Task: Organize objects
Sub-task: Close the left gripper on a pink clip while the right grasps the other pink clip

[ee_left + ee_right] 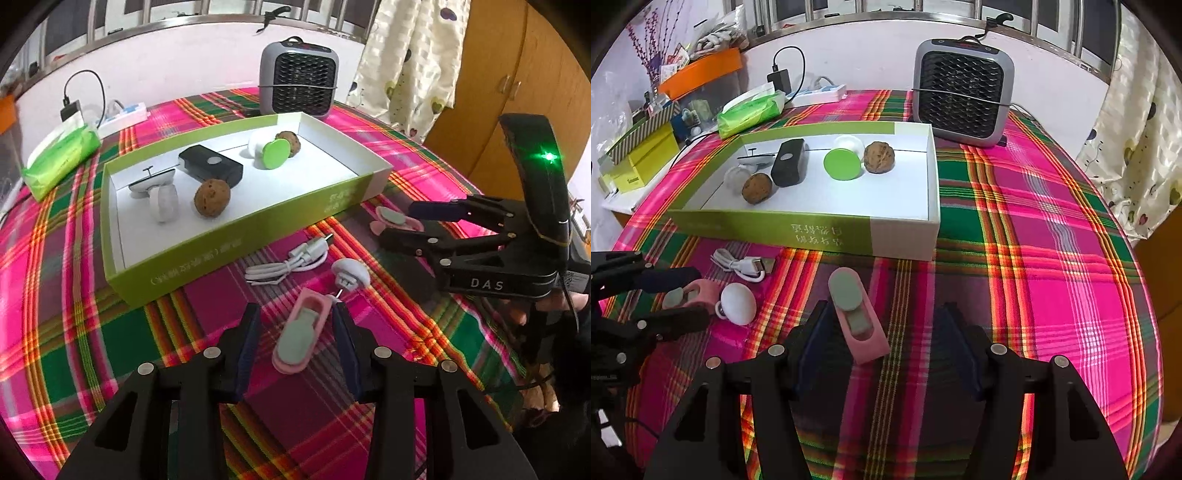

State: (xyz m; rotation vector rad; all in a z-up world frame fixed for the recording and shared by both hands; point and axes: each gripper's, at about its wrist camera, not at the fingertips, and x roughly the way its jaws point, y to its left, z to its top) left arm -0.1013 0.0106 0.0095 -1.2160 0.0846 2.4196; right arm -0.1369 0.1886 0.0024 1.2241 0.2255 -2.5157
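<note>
1. Pink and green plaid cloth (1052,236) covers the table, and a shallow green-and-white box (812,229) lies on it, its printed characters too small to read.
2. Inside the box (236,236) sit two brown balls (212,197), a black block (210,166), a green disc (277,154) on a white piece, and small white items at the left end whose shapes are hard to make out.
3. The right claw's (400,218) fingers hide part of the second pink clip (397,219) in the left wrist view; only the clip's grey top and pink edges show.
4. The left claw (295,332) stands open, its two fingers either side of a pink clip (299,334) with a grey tab, not touching it.
5. In the right wrist view the right claw (882,339) is open too; its pink clip (858,317) lies between the fingers, close to the left one.
6. The left claw (683,295) reaches in from that view's left edge, cut off by the frame.
7. A white knob (351,275) and a coiled white cable (291,262) lie on the cloth between the clips and the box.
8. A grey heater (962,92) stands behind the box; a green tissue pack (61,158) lies far left.
</note>
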